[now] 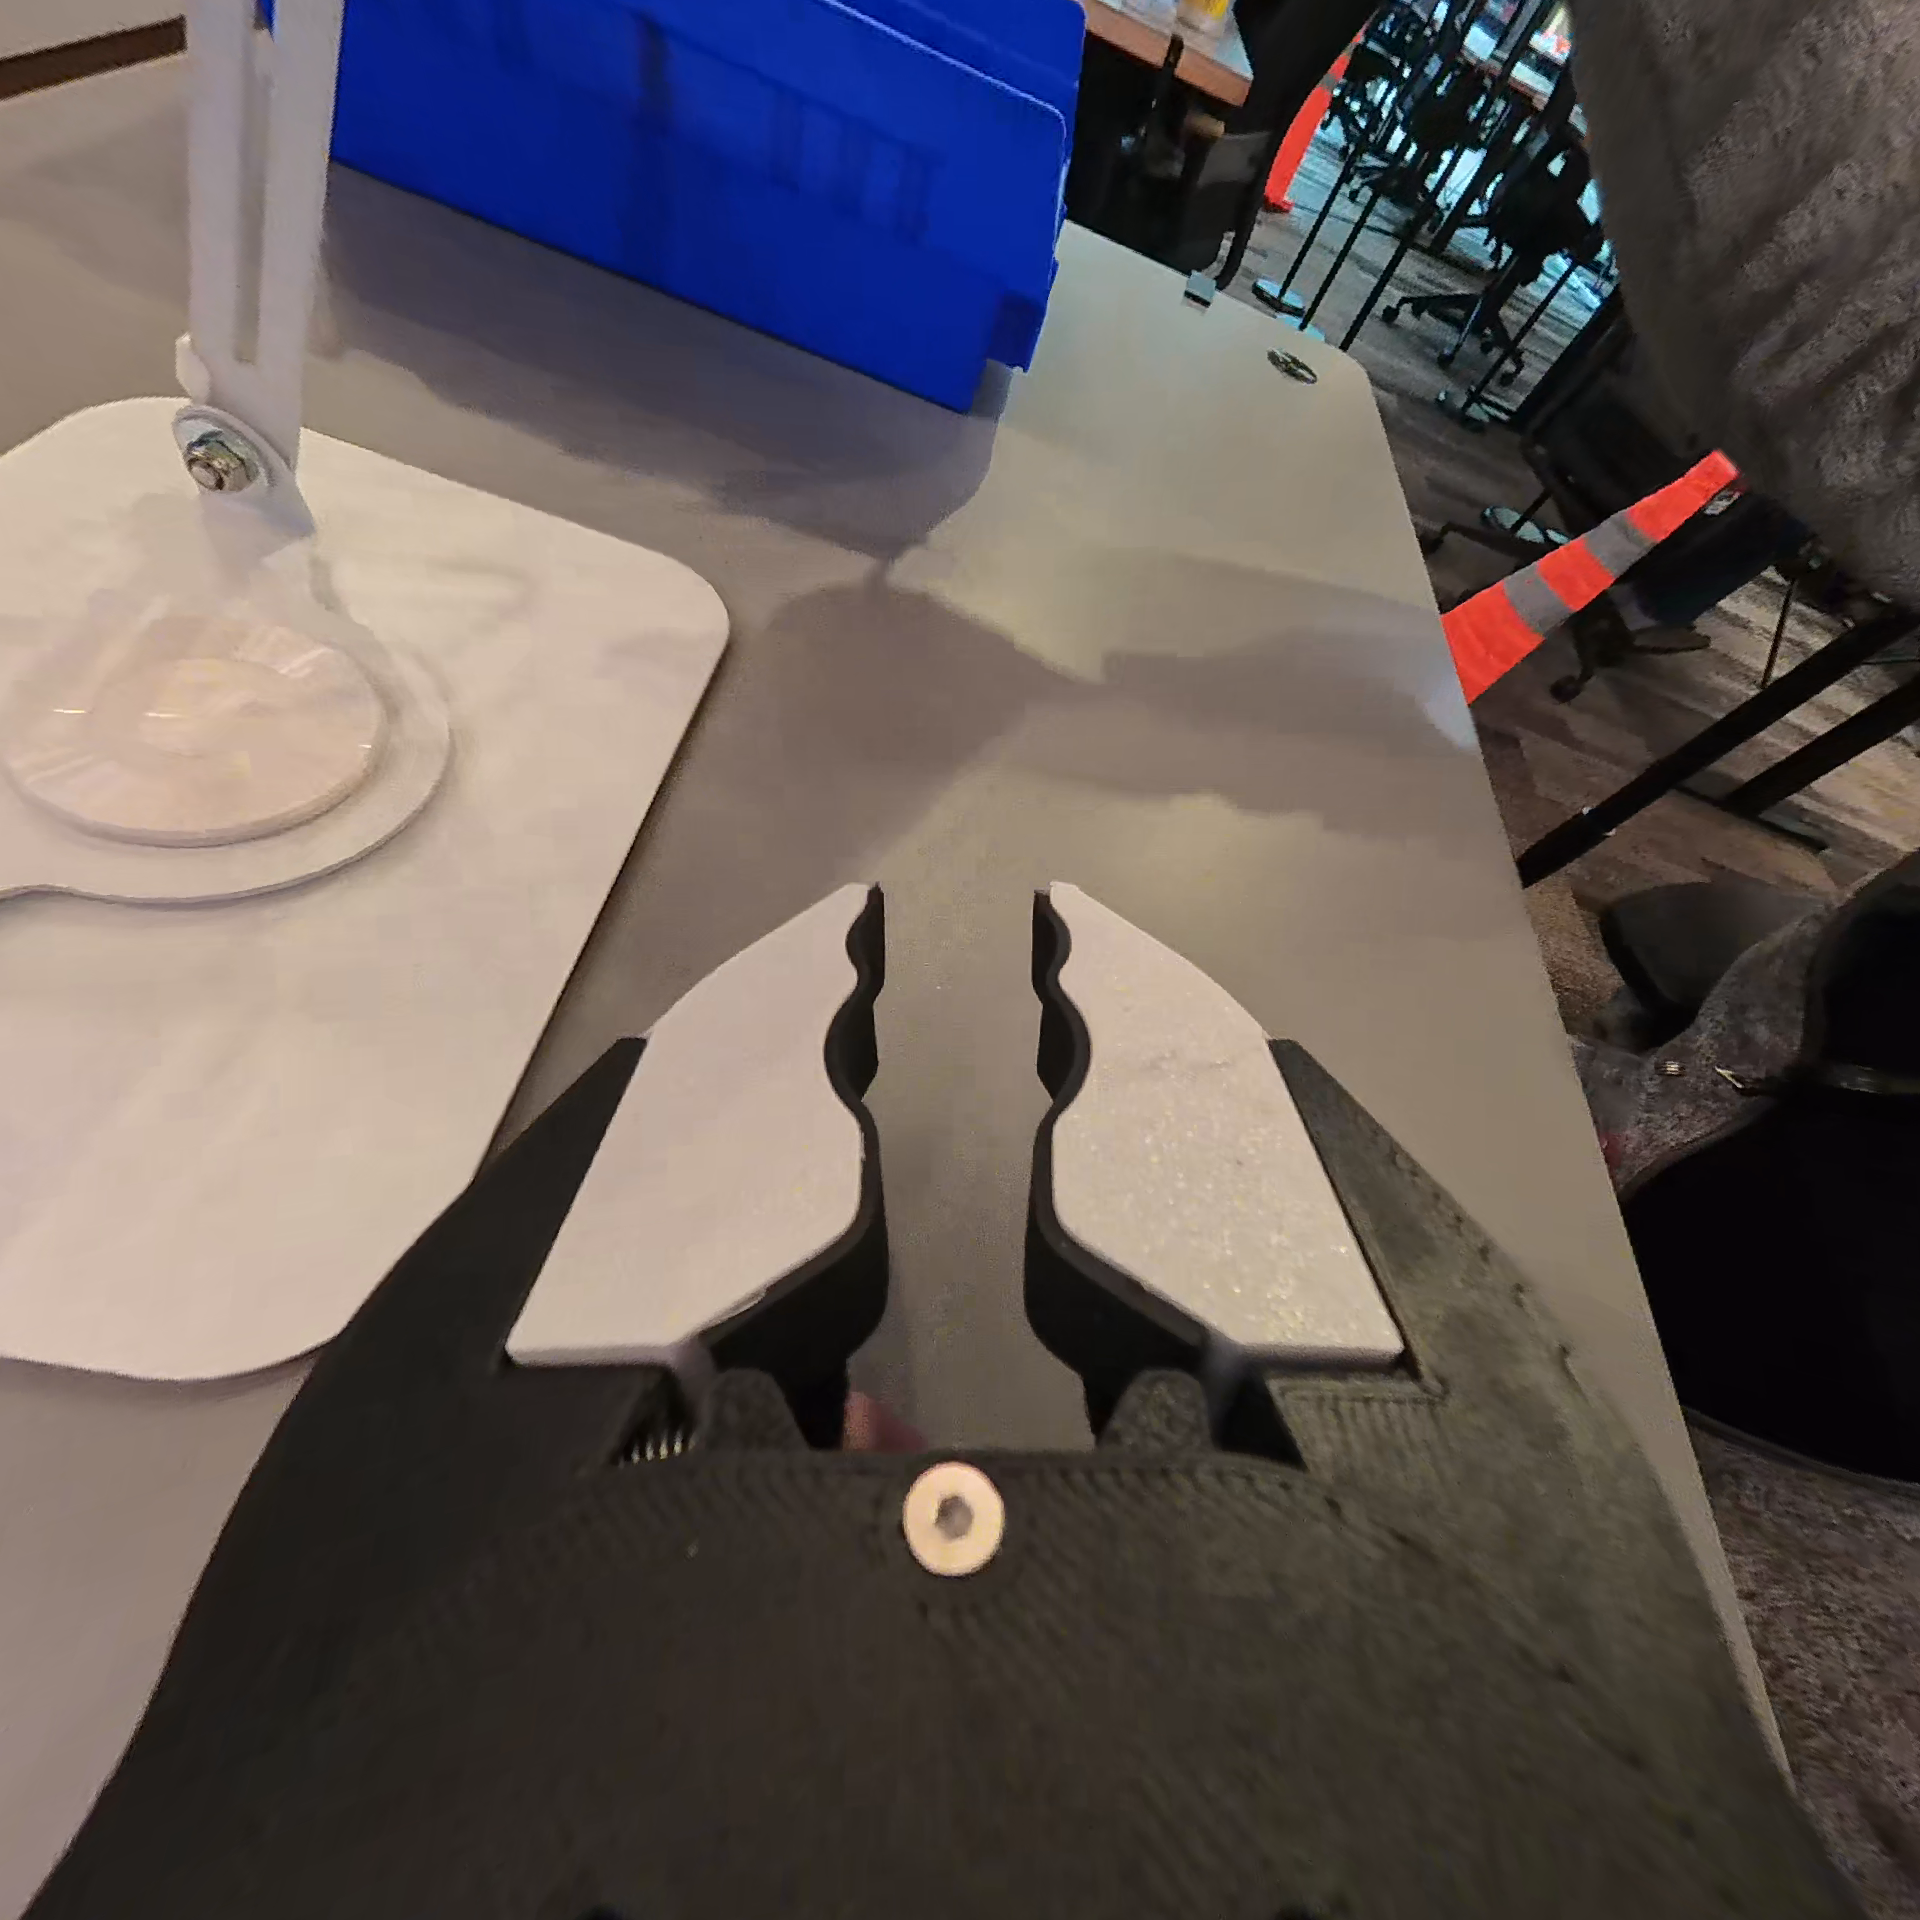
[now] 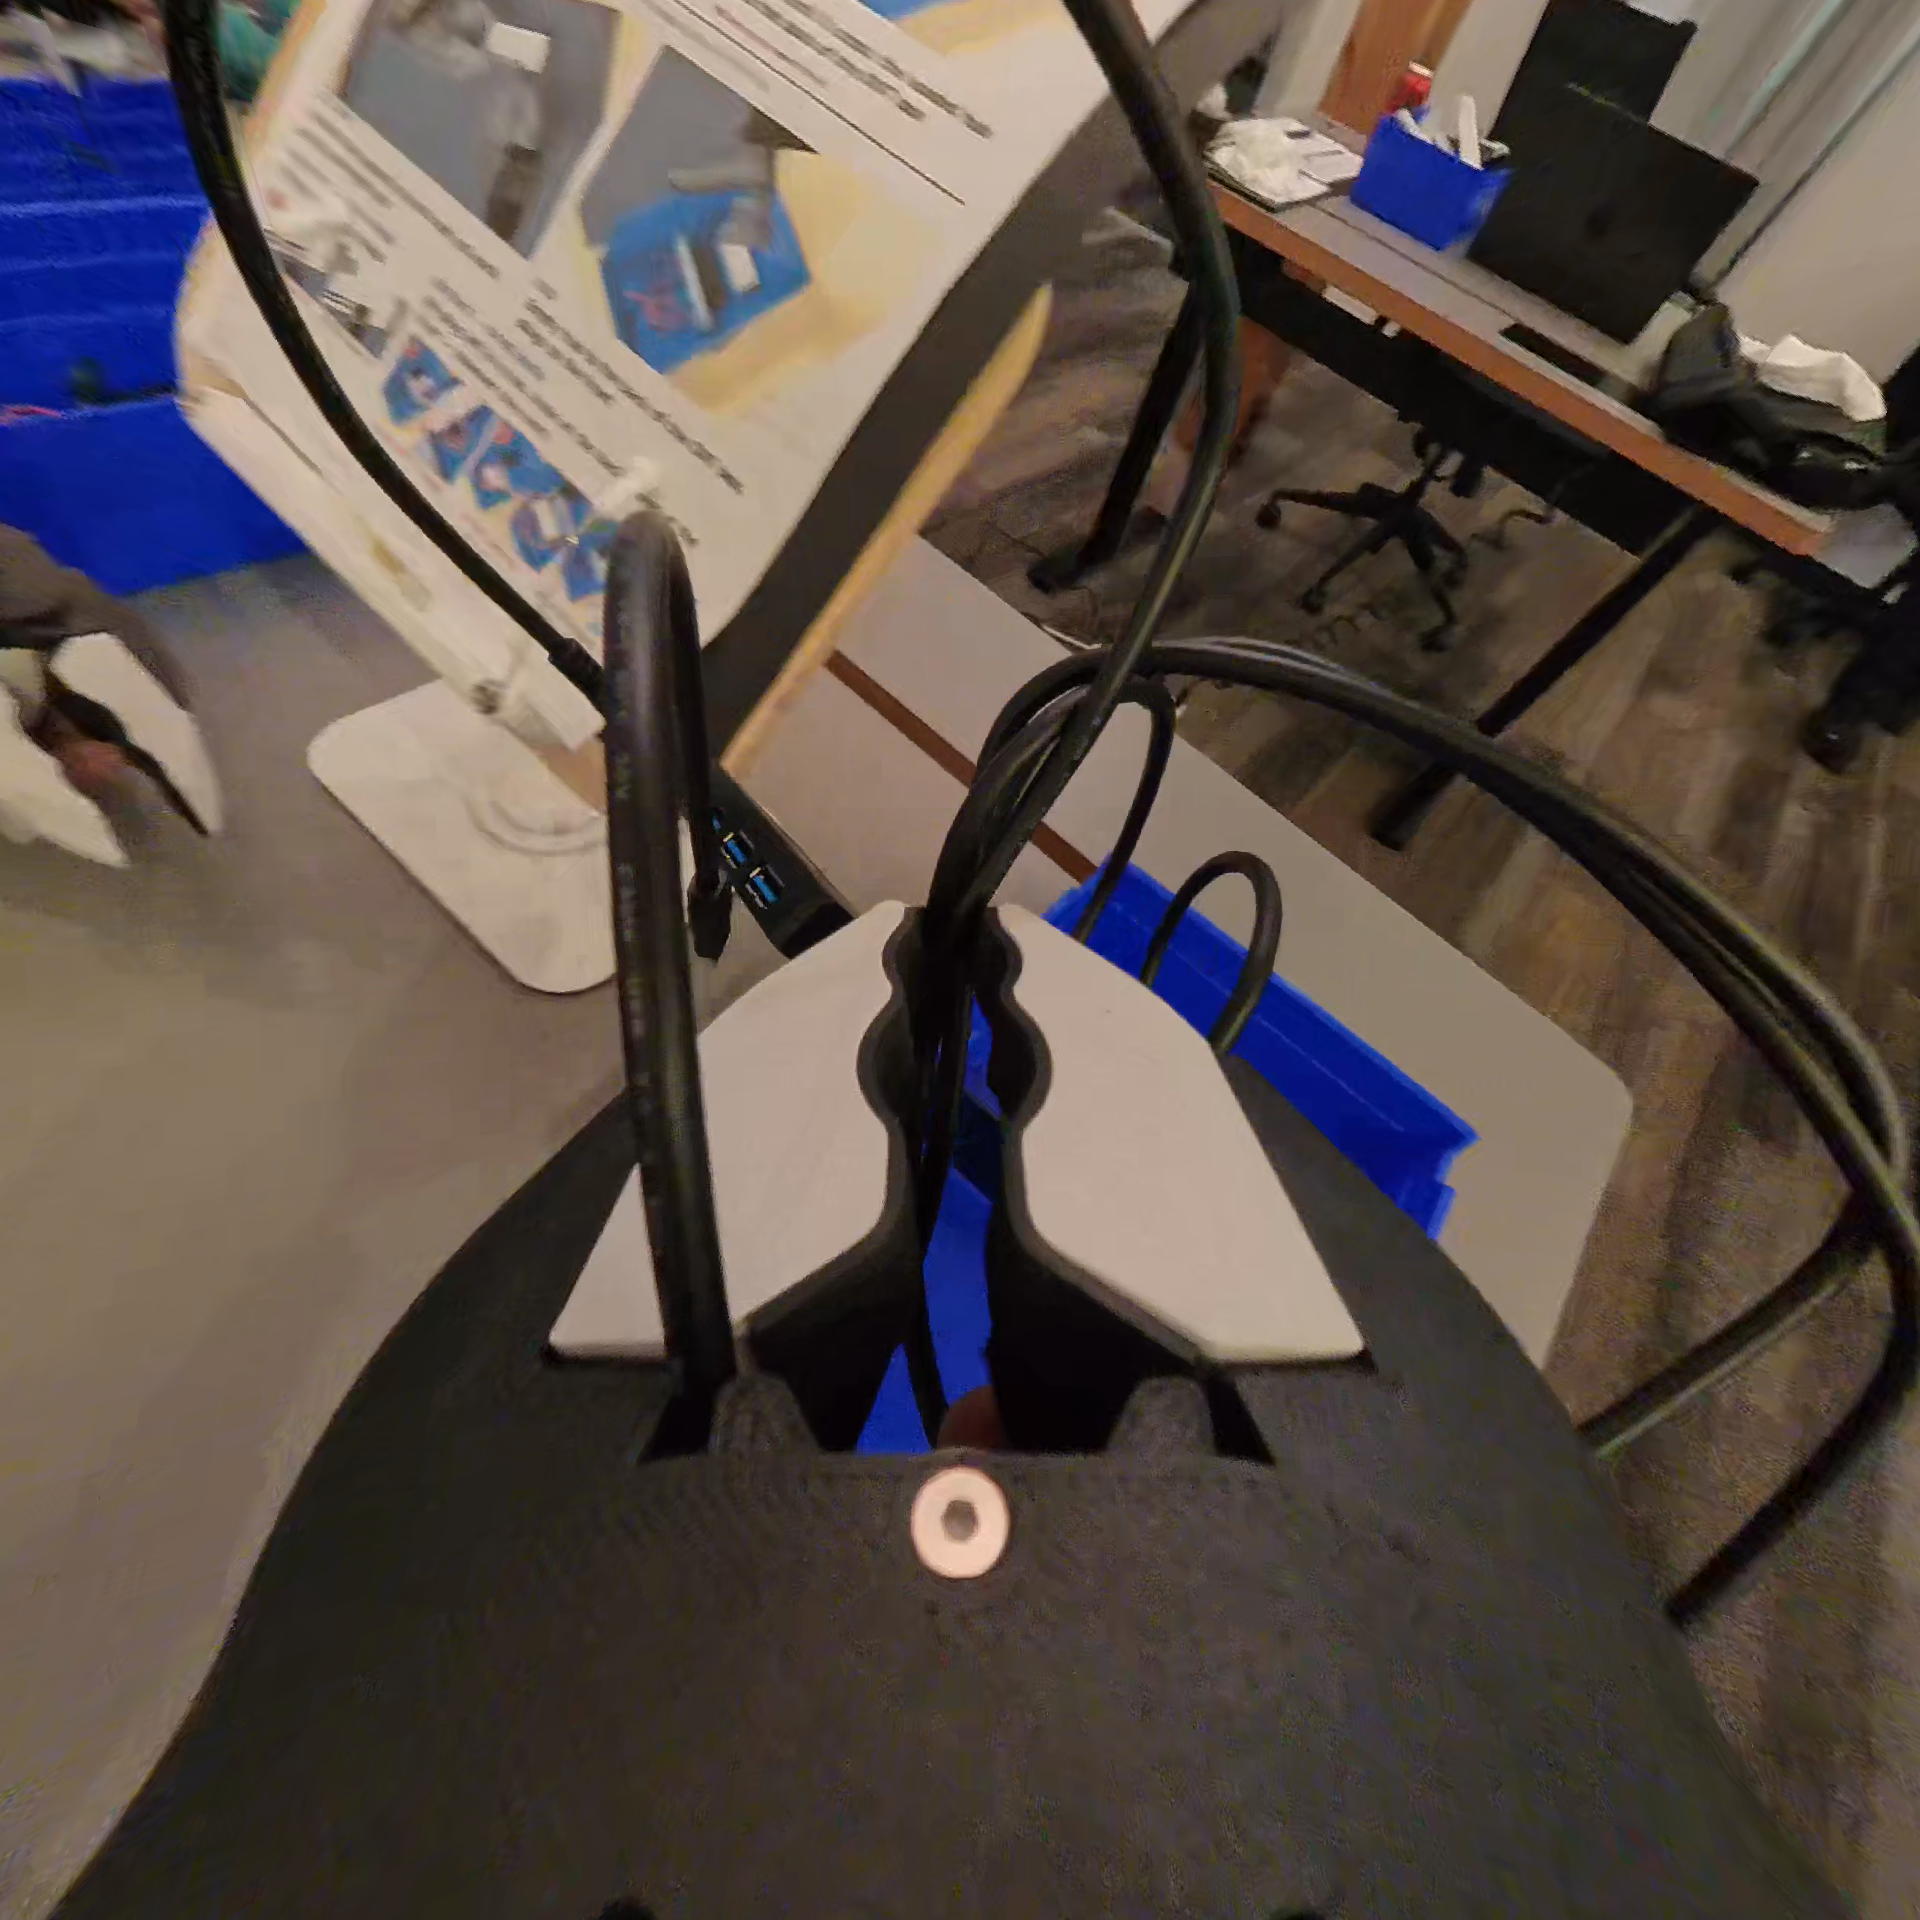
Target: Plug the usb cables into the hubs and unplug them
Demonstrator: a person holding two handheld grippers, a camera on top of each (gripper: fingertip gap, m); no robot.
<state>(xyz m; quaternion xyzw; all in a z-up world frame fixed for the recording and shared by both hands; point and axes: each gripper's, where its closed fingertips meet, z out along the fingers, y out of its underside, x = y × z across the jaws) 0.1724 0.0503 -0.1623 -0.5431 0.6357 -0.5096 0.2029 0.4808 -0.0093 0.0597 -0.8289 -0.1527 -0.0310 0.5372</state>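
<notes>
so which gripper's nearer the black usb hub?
Right. The right gripper sits just beside the hub, shut on black cables. The left gripper is off past the white stand base.

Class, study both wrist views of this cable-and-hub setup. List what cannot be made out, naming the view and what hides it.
- Right wrist view: the black hub is mostly hidden behind the right hand-held gripper and a thick cable.
- Right wrist view: the ends of the black cables between its fingers run out of frame.
- Right wrist view: the left hand-held gripper is blurred at the edge.
- Left wrist view: no hub or cable shows; the blue bin's contents are hidden by its wall.
</notes>
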